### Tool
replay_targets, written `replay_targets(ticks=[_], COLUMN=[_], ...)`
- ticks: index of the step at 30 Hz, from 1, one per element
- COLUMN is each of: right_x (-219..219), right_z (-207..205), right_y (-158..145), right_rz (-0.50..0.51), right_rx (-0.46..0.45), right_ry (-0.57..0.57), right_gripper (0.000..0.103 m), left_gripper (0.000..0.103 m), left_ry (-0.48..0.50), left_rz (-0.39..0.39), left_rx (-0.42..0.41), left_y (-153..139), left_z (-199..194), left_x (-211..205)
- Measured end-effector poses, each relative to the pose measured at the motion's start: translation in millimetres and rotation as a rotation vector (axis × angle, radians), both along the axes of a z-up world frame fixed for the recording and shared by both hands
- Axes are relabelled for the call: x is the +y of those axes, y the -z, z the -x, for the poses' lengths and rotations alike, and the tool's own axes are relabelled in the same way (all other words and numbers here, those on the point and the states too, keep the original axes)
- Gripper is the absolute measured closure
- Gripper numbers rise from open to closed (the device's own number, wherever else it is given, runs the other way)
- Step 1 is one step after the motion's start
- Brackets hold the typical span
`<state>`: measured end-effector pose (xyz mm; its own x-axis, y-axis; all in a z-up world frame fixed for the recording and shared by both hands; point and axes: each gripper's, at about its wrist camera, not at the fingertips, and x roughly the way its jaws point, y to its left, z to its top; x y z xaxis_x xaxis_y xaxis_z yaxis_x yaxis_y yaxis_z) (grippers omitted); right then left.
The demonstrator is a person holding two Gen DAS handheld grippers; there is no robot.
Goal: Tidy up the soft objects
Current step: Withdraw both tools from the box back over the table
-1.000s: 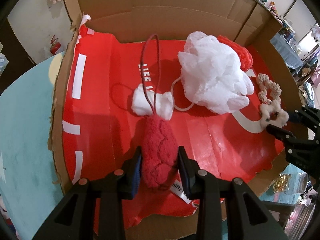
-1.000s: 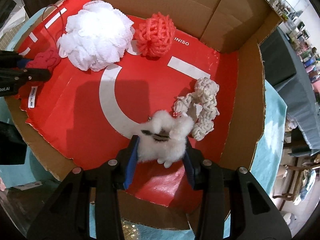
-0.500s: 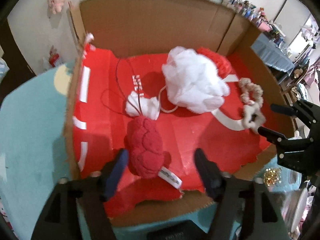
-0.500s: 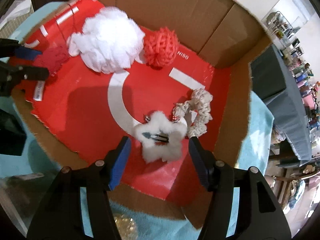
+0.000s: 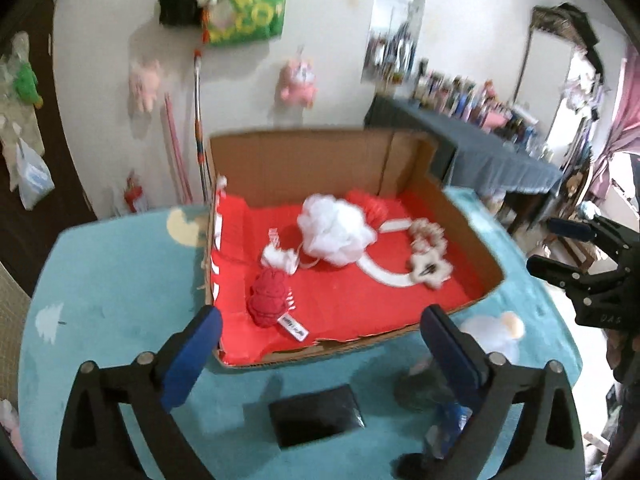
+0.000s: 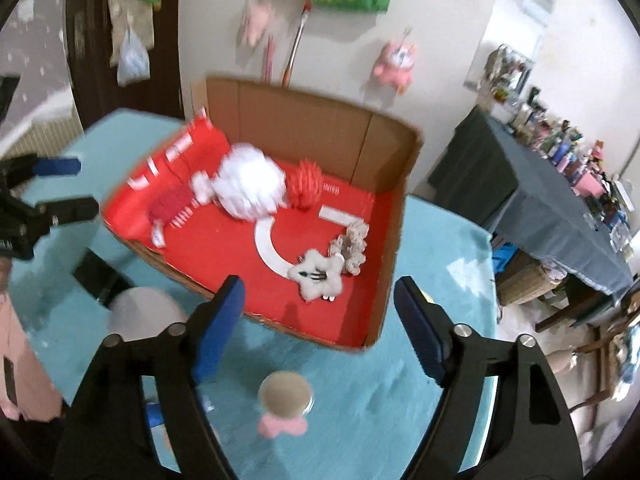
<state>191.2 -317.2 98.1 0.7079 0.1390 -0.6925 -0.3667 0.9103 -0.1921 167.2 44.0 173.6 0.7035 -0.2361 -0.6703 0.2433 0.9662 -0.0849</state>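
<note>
A cardboard box (image 5: 486,258) (image 6: 394,236) with a red lining stands on the teal table. In it lie a dark red knitted piece (image 5: 270,298) (image 6: 166,206), a white mesh puff (image 5: 336,230) (image 6: 250,182), an orange-red knitted ball (image 5: 370,206) (image 6: 306,184), a cream scrunchie (image 5: 430,236) (image 6: 354,246) and a white fluffy star clip (image 5: 430,268) (image 6: 320,274). My left gripper (image 5: 320,346) is open and empty, above the table in front of the box. My right gripper (image 6: 318,326) is open and empty, above the box's near edge.
A black flat object (image 5: 316,414) (image 6: 98,276) lies on the table in front of the box. A round-lidded jar with a pink bow (image 6: 285,404) stands below my right gripper. A pale round object (image 6: 142,314) sits near the box. A long table with clutter (image 6: 560,196) stands at the right.
Both grippers opened, releasing the red knitted piece and the white star clip, which now lie in the box. Both have pulled back and up away from the box.
</note>
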Motion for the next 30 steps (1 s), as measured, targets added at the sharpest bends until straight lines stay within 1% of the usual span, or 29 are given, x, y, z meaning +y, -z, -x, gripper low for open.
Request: replay_targets(ticks=[4,5,6,7,9,11,12,13,15,18,21,22,25,27,30], right_x=[-13,-16,-19,-21,-23,-23,-23,-24,-27,-31,-34,-35,-34,-31,-28], right_z=[53,64,76,91,116,143,152,161,179,198,213,216,223,223,222], right_y=[-19,-20,-21,-22,-23,-19,-17,-14,-5,9,26,30,48,62,83], right_rz=[-0.099,-0.122,-0.139,-0.155,-0.153,-0.142,-0.145,-0.157,-0.212,-0.235,-0.252,-0.261,-0.256,-0.235,-0.24], right_rx=[-0.096,-0.117,-0.137,-0.166,-0.222,-0.287,-0.306,-0.321,-0.338,-0.381,-0.418,-0.424,-0.436,-0.433,-0.399], right_ry=[-0.012,-0.017,-0.019,-0.018,-0.012,-0.007,-0.001,0.001,0.005,0.047,0.086,0.095,0.123,0.137,0.14], right_gripper=[0.02,0.016,0.013,0.012,0.012,0.01,0.008,0.006,0.005,0.005,0.005,0.005,0.005,0.005,0.005], left_gripper=[0.0,0.0,0.0,0.0,0.0,0.0,0.0,0.0,0.0,0.0,0.0,0.0,0.0,0.0,0.0], left_ry=[0.019,0.022,0.025,0.026,0.021,0.011,0.014,0.014,0.0,-0.049,-0.094,-0.095,-0.102,-0.118,-0.127], left_rz=[0.01,0.014,0.02,0.027,0.04,0.037,0.043,0.05,0.057,0.034,0.007,0.006,0.03,0.028,0.012], left_rx=[-0.115,-0.141,-0.169,-0.195,-0.251,-0.29,-0.313,-0.323,-0.348,-0.402,-0.428,-0.428,-0.41,-0.403,-0.368], left_y=[-12,-13,-15,-17,-17,-16,-15,-14,-9,0,14,19,35,46,64], left_z=[46,58,70,81,103,120,131,137,151,169,180,182,186,188,187], left_x=[-8,-10,-12,-13,-17,-21,-23,-24,-27,-31,-34,-35,-35,-35,-36])
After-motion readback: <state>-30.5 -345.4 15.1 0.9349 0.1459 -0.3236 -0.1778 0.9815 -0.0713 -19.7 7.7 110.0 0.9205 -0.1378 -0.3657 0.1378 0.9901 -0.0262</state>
